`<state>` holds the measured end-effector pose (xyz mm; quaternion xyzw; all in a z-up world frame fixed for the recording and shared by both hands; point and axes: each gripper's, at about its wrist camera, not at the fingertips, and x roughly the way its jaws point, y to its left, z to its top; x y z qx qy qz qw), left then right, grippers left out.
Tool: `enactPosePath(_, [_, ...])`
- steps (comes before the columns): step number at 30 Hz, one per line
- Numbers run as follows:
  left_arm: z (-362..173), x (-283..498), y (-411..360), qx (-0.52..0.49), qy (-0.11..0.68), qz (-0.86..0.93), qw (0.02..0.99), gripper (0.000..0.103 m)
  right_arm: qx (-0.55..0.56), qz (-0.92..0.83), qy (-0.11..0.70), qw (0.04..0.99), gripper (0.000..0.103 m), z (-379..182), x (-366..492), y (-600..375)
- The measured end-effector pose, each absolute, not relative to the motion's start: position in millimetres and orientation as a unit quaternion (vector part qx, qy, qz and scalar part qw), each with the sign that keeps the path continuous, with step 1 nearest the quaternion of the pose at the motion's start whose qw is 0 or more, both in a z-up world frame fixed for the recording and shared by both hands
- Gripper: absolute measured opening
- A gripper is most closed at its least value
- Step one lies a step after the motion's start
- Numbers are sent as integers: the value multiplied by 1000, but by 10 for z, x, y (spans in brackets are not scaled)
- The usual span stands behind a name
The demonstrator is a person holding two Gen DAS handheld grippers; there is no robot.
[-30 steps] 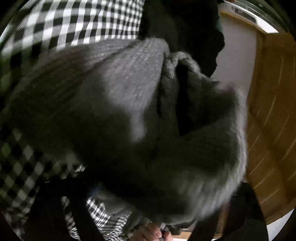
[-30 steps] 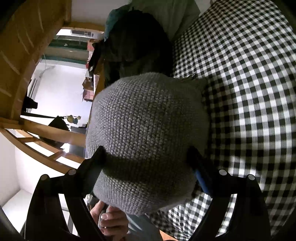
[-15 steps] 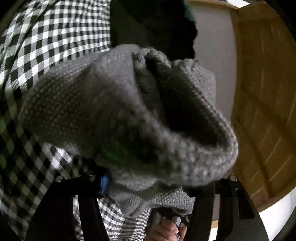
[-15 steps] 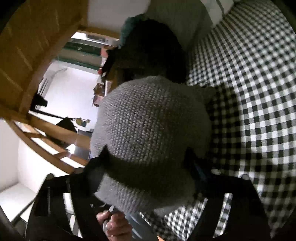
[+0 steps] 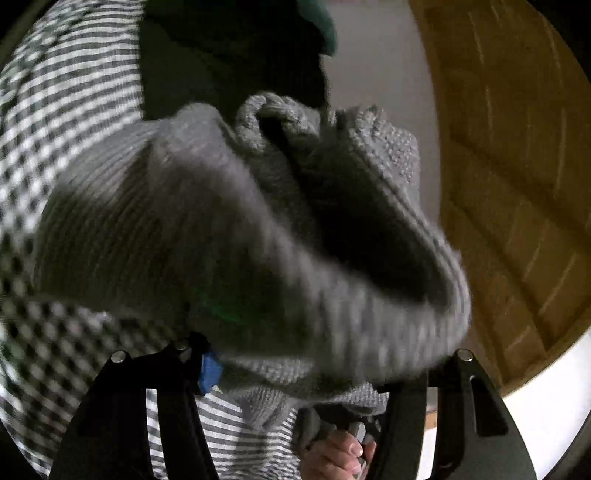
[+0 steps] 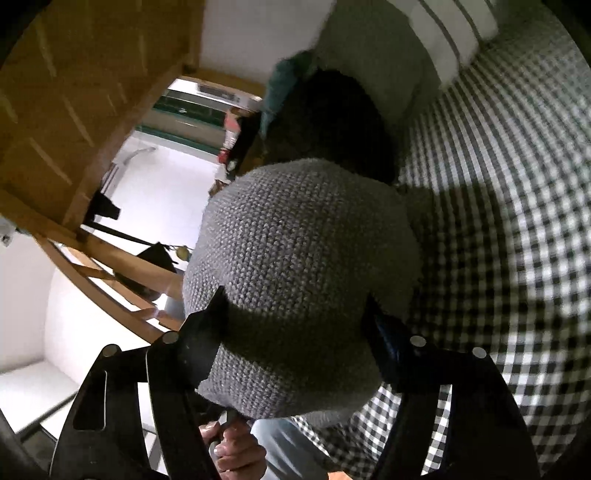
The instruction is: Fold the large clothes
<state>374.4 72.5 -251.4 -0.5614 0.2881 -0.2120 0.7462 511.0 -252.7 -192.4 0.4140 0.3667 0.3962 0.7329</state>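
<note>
1. In the left wrist view, the checked bedcover fills the left side, a flat black-and-white gingham weave, smeared by motion blur.
2. The grey knitted sweater hangs bunched across the middle of that view. It is a thick, chunky knit with a ribbed band on the left and a rolled, open fold on the right.
3. The left tool has its two black fingers closed in on the lower edge of the sweater. The knit lies between them and spills over their tips. A blue pad shows on the inner face of the left finger.
4. A dark garment sits behind the sweater at the top, with a plain pale wall beside it. Its fabric is probably knit too, but it is too dark to tell.
5. A panelled wooden door curves down the right edge of that view, close behind the sweater's fold.
6. In the right wrist view, wooden door panels and rails take up the left side, with an open bright room beyond them.
7. The right tool clamps a rounded bulge of the same sweater between its black fingers, the knit bulging upward over both fingertips.
8. A bare hand shows below the bundle.
9. The bedcover spreads to the right, open and flat, with a striped pillow at its far top edge.
</note>
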Motion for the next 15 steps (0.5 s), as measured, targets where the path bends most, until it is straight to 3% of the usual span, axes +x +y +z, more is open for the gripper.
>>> enactPosePath(8, [-1708, 4122, 32, -514, 293, -304, 746, 57, 390, 385, 304, 779, 68, -959, 4932, -3325])
enactPosePath(15, [-887, 4737, -1660, -470, 308, -438, 702, 57, 386, 306, 226, 840, 68, -53, 4400, -4926])
